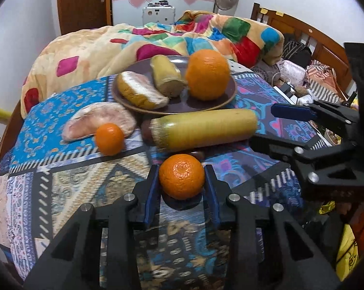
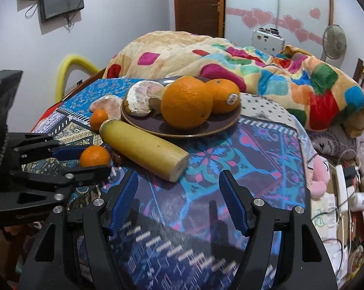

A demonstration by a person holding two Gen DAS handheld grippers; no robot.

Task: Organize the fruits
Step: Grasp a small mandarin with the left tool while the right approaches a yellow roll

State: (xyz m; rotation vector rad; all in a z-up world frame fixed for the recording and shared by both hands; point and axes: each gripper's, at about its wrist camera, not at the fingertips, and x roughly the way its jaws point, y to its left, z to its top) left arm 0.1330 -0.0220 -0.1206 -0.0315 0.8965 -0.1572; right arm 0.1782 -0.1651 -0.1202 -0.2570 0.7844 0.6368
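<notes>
Soft bedcover [image 1: 80, 183] underfoot: your left gripper [image 1: 182, 181], jaws pinching the small orange [image 1: 181, 180], may squirt it loose. Your right gripper [image 2: 178, 193], jaws apart and empty, could nudge the banana [image 2: 143, 148].

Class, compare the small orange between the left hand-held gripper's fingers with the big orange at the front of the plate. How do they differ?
The small orange is much smaller than the big orange. The small orange sits on the patterned cloth; the big orange rests on the plate. The left hand-held gripper clamps the small orange; nothing touches the big orange. Both are round, unpeeled and orange.

Black hand-held gripper [image 2: 177, 186] frames, blue ribbed pads [image 2: 126, 193], silver screws.
</notes>
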